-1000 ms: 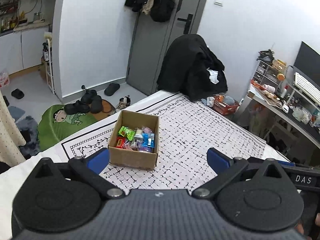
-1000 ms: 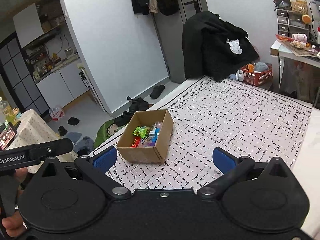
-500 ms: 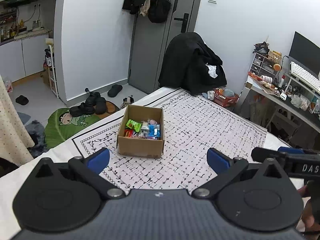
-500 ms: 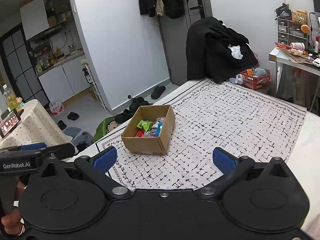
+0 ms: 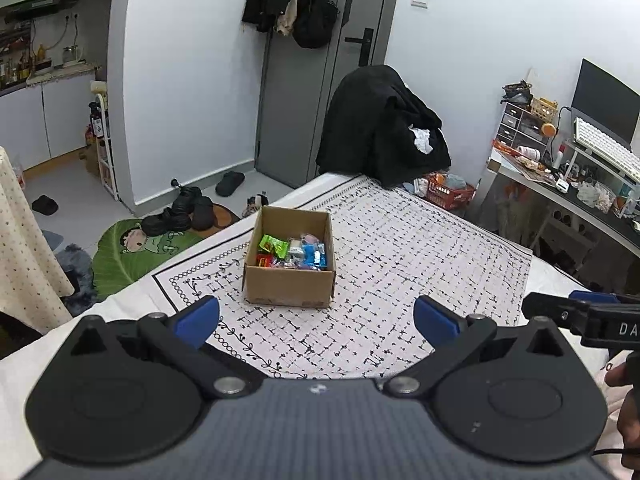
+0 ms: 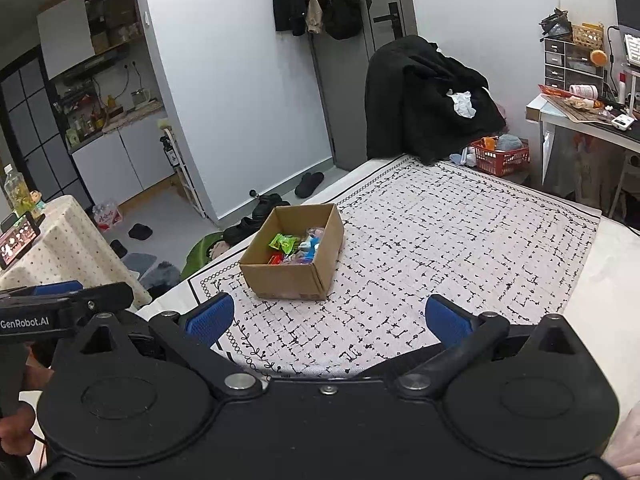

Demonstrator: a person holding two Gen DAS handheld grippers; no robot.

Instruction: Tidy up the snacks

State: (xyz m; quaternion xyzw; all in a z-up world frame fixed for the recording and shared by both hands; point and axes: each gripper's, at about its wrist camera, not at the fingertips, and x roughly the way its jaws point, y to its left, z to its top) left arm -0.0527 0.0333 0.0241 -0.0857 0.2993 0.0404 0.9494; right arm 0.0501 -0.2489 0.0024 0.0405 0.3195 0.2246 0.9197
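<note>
Brown cardboard forms the open box (image 5: 289,258) that stands upright on the patterned cloth (image 5: 400,264) covering the bed, near the cloth's left border. The snacks (image 5: 294,253) lie loose inside it: a green packet (image 5: 273,245) toward the left, blue wrappers (image 5: 314,254) toward the right, and red and pink pieces low against the near wall. The cloth around the box is bare of wrappers. The left gripper (image 5: 316,318) hangs above the near end of the cloth, its blue-padded fingers (image 5: 196,320) spread wide with nothing between them, well short of the box. The right gripper (image 6: 328,318) is likewise held back from the box, fingers (image 6: 448,320) wide apart and holding nothing. In the right wrist view the left gripper's body and the hand (image 6: 18,424) on its handle show at the left edge; in the left wrist view the right gripper's body shows at the right edge. Beyond the bed's far edge a black coat (image 5: 384,128) is draped over a chair, with a red basket (image 5: 448,196) on the floor beside it.
</note>
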